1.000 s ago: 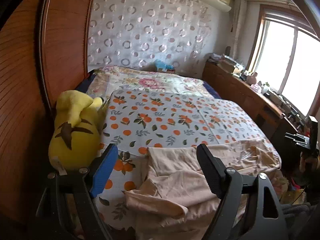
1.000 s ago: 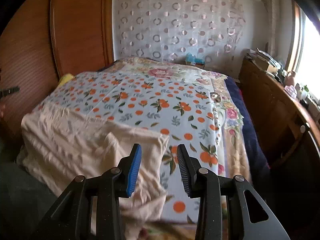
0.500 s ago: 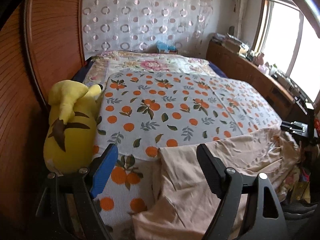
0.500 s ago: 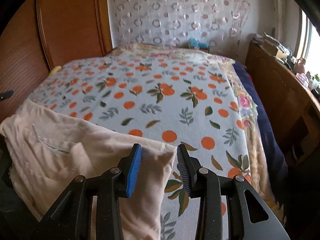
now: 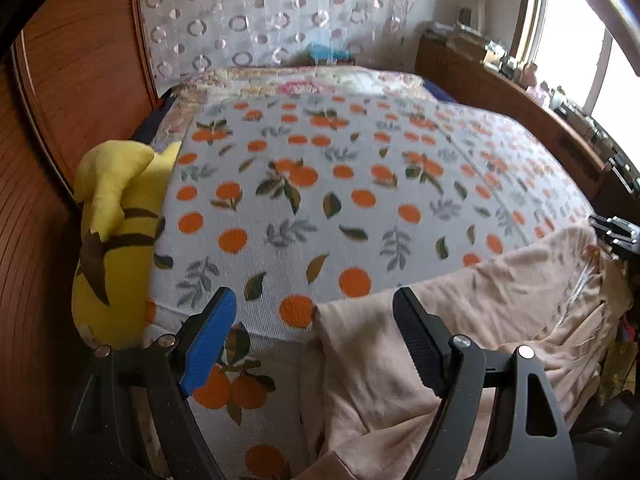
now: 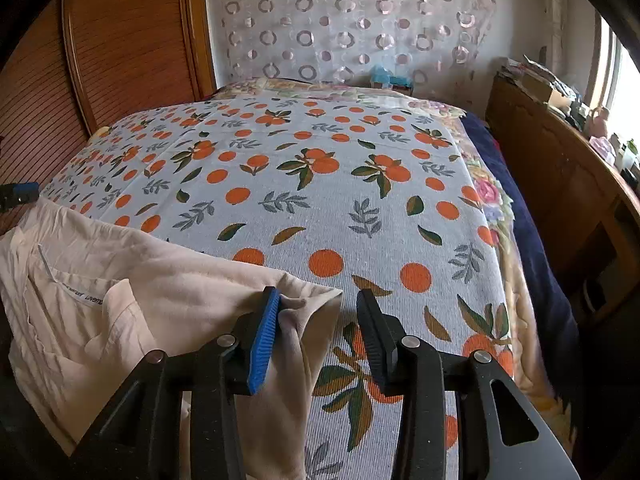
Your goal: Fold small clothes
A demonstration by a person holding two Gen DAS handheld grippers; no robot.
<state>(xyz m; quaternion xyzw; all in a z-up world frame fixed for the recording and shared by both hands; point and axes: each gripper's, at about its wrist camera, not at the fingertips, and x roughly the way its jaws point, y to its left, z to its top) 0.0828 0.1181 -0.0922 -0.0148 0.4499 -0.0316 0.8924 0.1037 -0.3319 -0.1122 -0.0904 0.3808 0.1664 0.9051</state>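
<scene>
A peach garment lies spread across the near edge of the bed and hangs over its front. In the left wrist view my left gripper stands wide open above the garment's left corner, and neither pad touches the cloth. In the right wrist view the garment shows a white label. Its right corner sits between the fingers of my right gripper, whose jaws are opening. The cloth leans on the blue pad, while the black pad stands apart from it.
The bed's orange-print blanket stretches ahead to a circle-patterned curtain. A yellow plush toy lies along the bed's left side against a wooden wardrobe. A wooden cabinet with clutter runs along the right under a window.
Both grippers came down and closer to the bed. The garment went from bunched to spread along the near edge. The right jaws widened a little around the corner.
</scene>
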